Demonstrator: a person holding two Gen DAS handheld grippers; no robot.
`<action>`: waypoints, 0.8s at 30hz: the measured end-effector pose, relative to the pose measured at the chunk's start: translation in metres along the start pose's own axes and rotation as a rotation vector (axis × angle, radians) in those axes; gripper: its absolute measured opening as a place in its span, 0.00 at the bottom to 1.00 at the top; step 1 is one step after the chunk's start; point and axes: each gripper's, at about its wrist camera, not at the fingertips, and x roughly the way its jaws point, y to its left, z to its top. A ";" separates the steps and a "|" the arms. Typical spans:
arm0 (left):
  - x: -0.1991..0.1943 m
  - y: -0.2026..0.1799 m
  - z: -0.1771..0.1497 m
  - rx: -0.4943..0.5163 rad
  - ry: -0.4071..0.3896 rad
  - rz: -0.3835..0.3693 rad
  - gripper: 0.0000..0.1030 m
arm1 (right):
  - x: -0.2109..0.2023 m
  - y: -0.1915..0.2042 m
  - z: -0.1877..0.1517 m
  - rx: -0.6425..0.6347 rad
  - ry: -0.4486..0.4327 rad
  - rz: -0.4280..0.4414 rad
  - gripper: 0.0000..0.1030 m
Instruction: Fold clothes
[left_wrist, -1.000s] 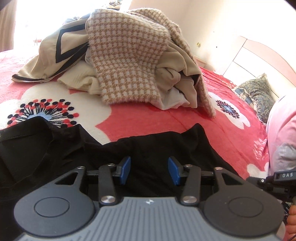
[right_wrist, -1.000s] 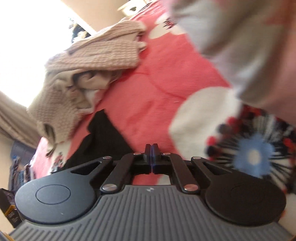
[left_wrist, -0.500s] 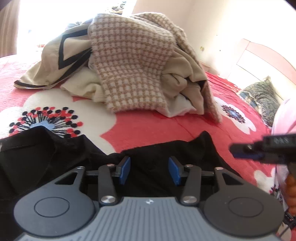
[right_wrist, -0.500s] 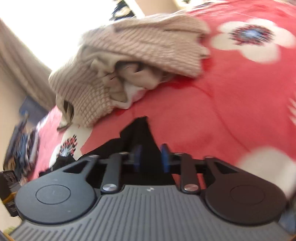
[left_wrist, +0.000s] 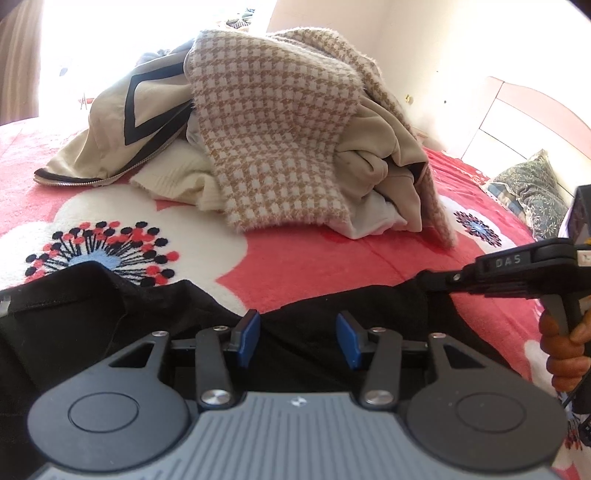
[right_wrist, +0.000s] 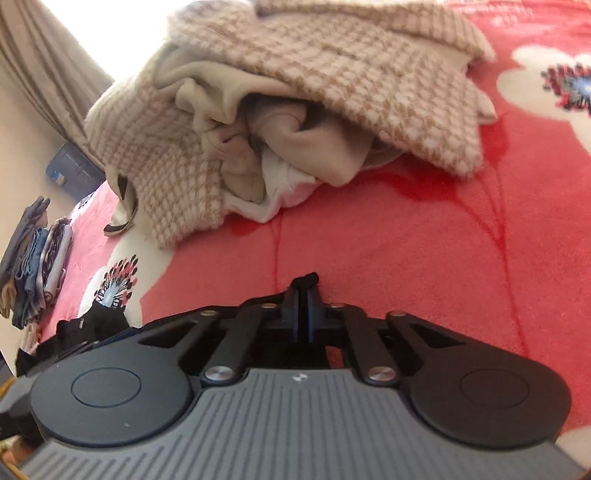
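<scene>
Your left gripper (left_wrist: 298, 338) hovers spread over the black garment (left_wrist: 110, 317) on the bedspread (left_wrist: 332, 258). Your right gripper (right_wrist: 303, 302) pinches that garment's corner; clothes pile (right_wrist: 295, 92) at 12 o'clock.

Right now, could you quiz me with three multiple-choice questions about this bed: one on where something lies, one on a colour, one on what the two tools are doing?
1. Where is the houndstooth garment?
A. on top of the clothes pile
B. under the black garment
C. on the pillow

2. What colour are the left tool pads?
A. green
B. blue
C. yellow

3. What is the right tool doing?
A. hanging open
B. shut on nothing
C. shut on a corner of the black garment

Answers: 1 A, it drapes over the beige clothes. 2 B, both pads show blue. 3 C, black fabric pokes out between its closed fingers.
</scene>
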 end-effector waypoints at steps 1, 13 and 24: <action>0.001 0.000 0.000 0.001 -0.002 0.003 0.46 | -0.005 -0.001 -0.001 0.000 -0.033 -0.014 0.01; 0.012 -0.003 0.007 0.009 -0.017 0.030 0.49 | 0.000 -0.013 -0.003 0.007 -0.116 -0.136 0.04; -0.008 0.009 0.006 0.002 -0.017 0.012 0.53 | -0.079 -0.008 -0.037 0.177 0.045 -0.126 0.33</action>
